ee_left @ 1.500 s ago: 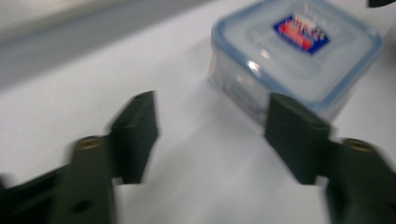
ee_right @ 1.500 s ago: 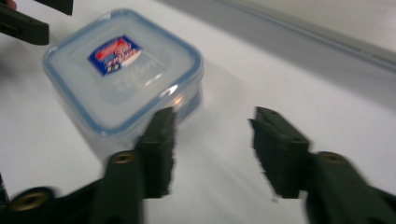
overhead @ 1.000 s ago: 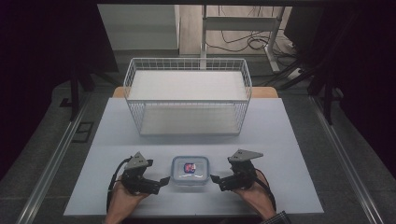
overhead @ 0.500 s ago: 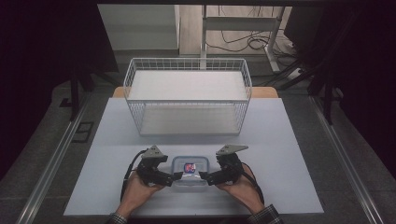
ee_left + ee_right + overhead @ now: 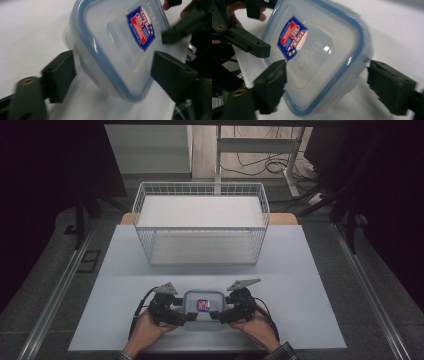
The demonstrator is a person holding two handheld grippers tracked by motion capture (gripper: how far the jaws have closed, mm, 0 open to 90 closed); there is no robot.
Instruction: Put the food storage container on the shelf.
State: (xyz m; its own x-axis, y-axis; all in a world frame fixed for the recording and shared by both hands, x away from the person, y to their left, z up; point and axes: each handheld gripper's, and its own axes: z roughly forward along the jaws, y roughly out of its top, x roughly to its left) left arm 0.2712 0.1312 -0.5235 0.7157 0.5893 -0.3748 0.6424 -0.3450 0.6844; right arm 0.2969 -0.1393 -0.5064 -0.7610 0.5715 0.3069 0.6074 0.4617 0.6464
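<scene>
A clear plastic container (image 5: 202,307) with a blue-rimmed lid and a red and blue label lies on the white table near its front edge. My left gripper (image 5: 187,316) is at its left side and my right gripper (image 5: 216,315) at its right. In the left gripper view the container (image 5: 117,45) sits between the wide-spread jaws of the left gripper (image 5: 115,75), close to both pads. In the right gripper view the right gripper (image 5: 327,87) is open around the container (image 5: 317,55), with a small gap at the right-hand pad. Each view also shows the other gripper farther off.
A white wire basket (image 5: 200,247) stands at the back middle of the table (image 5: 310,295), with its open top facing up. Metal rails run along both sides of the table. The person's hands come in from the front edge.
Both grippers have moved inward from either side of the container, and now their jaws straddle its two ends. The container has stayed in place.
</scene>
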